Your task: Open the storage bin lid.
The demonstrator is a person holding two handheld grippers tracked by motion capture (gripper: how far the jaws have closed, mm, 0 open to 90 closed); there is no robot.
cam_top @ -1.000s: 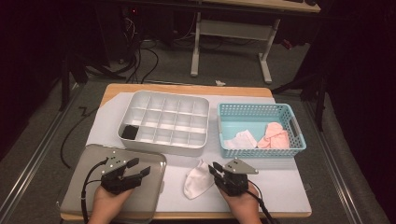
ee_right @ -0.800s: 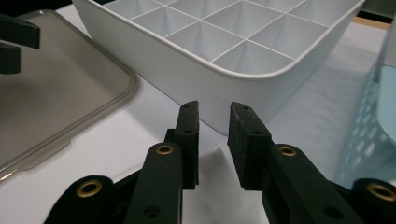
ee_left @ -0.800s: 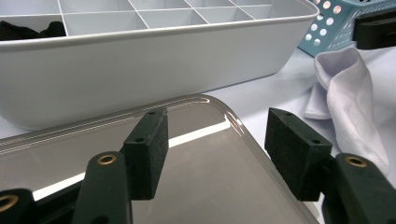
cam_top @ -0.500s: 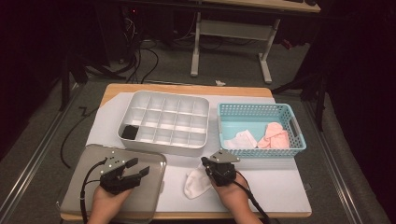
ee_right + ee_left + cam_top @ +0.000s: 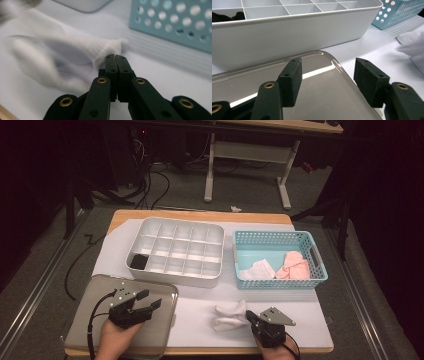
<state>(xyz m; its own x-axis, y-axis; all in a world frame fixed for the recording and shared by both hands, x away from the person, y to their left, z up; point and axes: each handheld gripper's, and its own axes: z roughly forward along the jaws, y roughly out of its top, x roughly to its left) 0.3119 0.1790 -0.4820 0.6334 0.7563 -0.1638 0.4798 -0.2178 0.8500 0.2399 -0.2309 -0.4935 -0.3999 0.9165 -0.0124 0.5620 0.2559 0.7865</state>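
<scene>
Since a second ago, my right gripper (image 5: 248, 314) has closed on the white sock (image 5: 229, 316) and dragged it toward me along the table (image 5: 310, 330). My left gripper (image 5: 149, 300) stays open over the lid (image 5: 90, 295).

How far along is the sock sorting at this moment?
Done: one black item sits in a corner cell of the white divided tray. In hand: the right gripper is shut on a white sock on the table; the left gripper hovers open. Left: white and pink socks in the blue basket.
</scene>
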